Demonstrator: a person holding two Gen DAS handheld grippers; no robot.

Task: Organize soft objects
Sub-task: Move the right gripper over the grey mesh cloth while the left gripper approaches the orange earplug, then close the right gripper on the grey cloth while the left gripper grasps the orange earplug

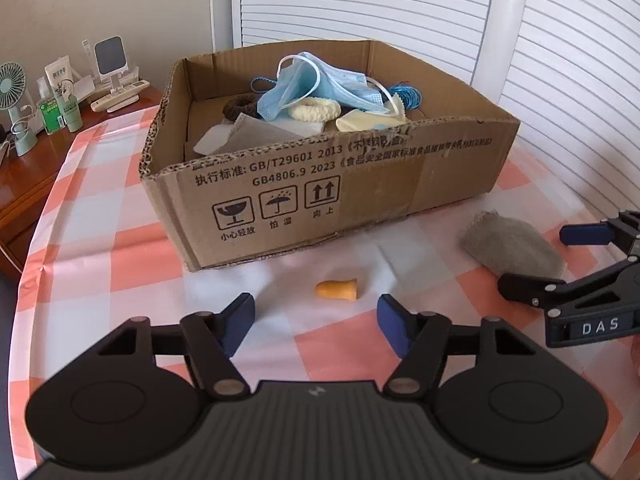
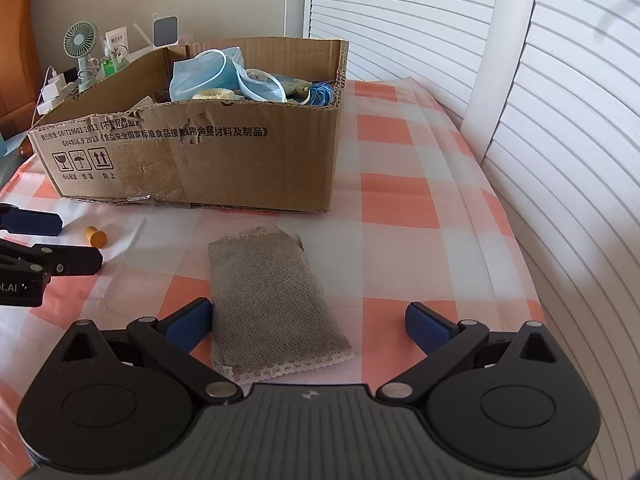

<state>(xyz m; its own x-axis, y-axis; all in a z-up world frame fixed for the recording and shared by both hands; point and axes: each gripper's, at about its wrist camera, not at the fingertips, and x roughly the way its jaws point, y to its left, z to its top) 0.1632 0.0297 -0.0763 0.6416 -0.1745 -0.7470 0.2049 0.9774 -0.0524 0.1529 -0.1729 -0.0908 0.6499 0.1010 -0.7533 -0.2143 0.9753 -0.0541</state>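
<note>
Two hand-held grippers hover over a table spread with an orange-and-white checked cloth, beside a shallow cardboard box printed with Chinese text and handling symbols. The left gripper has its blue-padded jaws spread wide with nothing between them, and an orange foam earplug lies on its side on the cloth just ahead of the gap, short of the box's front wall. The right gripper is likewise spread wide; a grey fabric pouch with a lace-like edge lies flat on the cloth between its fingers, its left edge close against the left pad, though whether the two touch cannot be told, and well clear of the right pad. In the left wrist view the same pouch sits to the right of the earplug, with the right gripper reaching in from the frame's edge just beside it. Inside the box rest blue surgical masks, a cream fluffy hair tie, a dark brown scrunchie, a coil of blue cord, a pale yellow cloth and folded white and grey tissue-like sheets. A wooden side cabinet behind the table carries a small green fan, bottles and remote controls, and white slatted shutters fill the background.
</note>
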